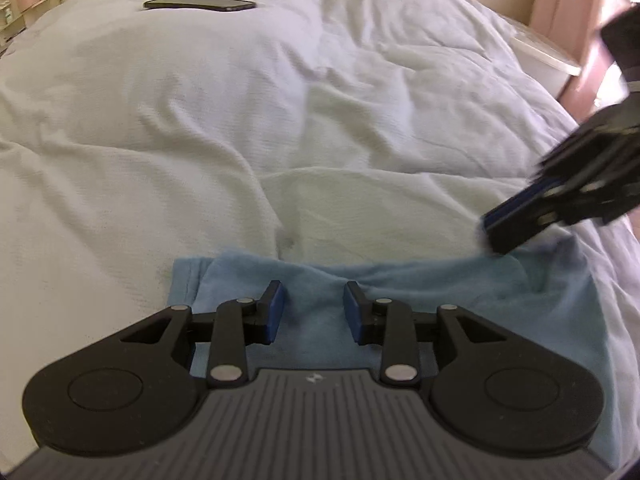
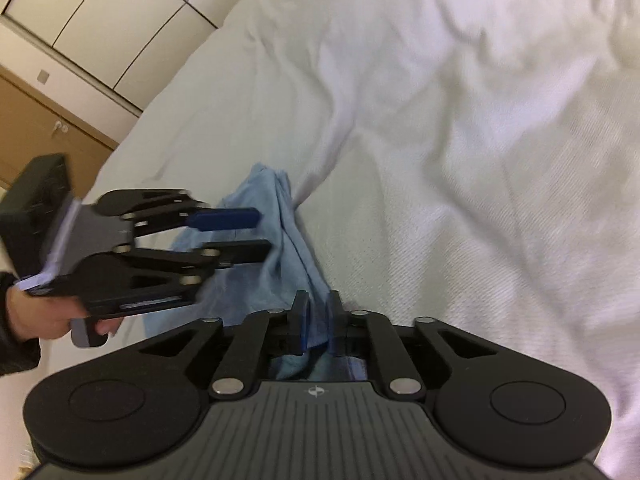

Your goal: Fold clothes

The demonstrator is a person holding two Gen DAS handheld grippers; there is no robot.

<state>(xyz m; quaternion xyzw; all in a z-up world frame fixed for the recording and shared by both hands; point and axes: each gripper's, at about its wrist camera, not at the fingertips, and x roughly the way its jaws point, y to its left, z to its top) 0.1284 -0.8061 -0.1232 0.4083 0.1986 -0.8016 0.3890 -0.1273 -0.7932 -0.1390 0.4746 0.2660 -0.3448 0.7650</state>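
The right tool [image 2: 316, 322] pinches a fold of light blue cloth [image 2: 280, 256] between its nearly closed fingers. The cloth lies bunched on the white bed cover [image 2: 460, 140]. The left tool [image 2: 262, 234], fingers apart, hovers over the cloth, held by a hand [image 2: 44, 312].

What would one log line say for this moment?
stage: folding | left gripper: open above blue garment | right gripper: shut on garment | surface: white bedding

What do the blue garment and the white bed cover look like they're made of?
The blue garment looks like soft matte knit, probably cotton jersey: it drapes limply with a slightly fuzzy surface. The white bed cover seems a woven, faintly ribbed cotton over padding, judging by its puffy creases.
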